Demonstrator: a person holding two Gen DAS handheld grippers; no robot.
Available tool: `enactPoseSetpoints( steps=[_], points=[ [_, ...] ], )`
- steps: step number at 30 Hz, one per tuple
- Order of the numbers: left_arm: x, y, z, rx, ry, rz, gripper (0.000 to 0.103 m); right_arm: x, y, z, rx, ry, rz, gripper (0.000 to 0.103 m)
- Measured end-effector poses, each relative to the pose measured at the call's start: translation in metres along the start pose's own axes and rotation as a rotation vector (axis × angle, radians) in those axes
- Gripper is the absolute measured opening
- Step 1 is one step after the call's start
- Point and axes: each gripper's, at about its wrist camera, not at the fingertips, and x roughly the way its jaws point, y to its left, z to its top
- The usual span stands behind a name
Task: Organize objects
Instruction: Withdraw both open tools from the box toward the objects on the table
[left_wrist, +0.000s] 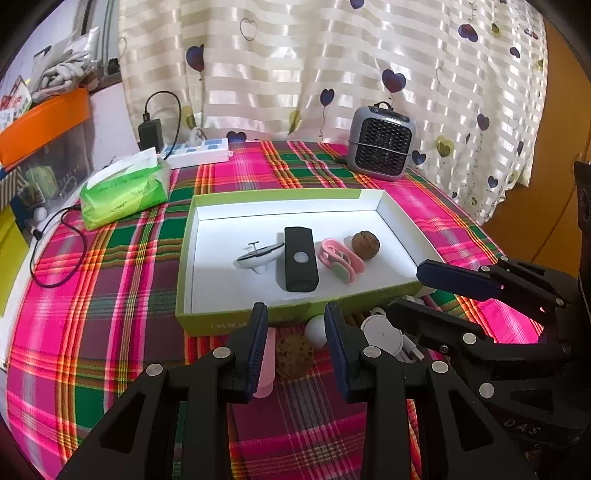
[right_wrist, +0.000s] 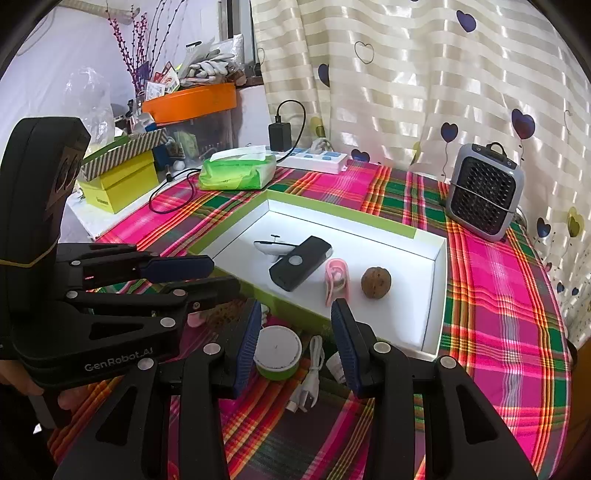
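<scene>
**Walnut framed between my left jaws, not yet pinched**

Just short of the box's near wall, on the plaid cloth, sits the loose walnut (left_wrist: 294, 355), and it lies dead ahead of my left gripper (left_wrist: 297, 345), between the 2 blue pads. The jaws stand spread; neither pad touches the nut that I can see, with the wider gap on its right side. A pink tube (left_wrist: 266, 363) lies just beside the left pad, its long axis running along the finger, so closing could catch it too. A white ball (left_wrist: 317, 331) rests just beyond the nut, against the box.

My right gripper (right_wrist: 295, 338) is also spread, holding nothing, and brackets a round white-topped tin (right_wrist: 277, 350) with a white cable (right_wrist: 309, 376) lying nearby. So the left hand is the nearer one for the walnut, the right for the tin.

Both tools tilt downward toward the cloth, side by side, the left one's fingers crossing in front of the right camera.

Inside the green-walled box (left_wrist: 184, 258) already lie 4 things: a toy plane (left_wrist: 258, 256), a black remote (left_wrist: 300, 260), a pink clip (left_wrist: 341, 260) and another walnut (left_wrist: 365, 240). I judge the next move is a small advance, then a squeeze.
</scene>
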Motion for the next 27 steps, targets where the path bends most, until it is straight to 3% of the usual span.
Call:
enactPoseSetpoints(
  steps=[27],
  points=[
    [-0.009,0.007,-0.015,-0.024,0.003,-0.01,0.031,-0.008,0.005,-0.011,0.003,0.007,0.027,0.041]
  ],
)
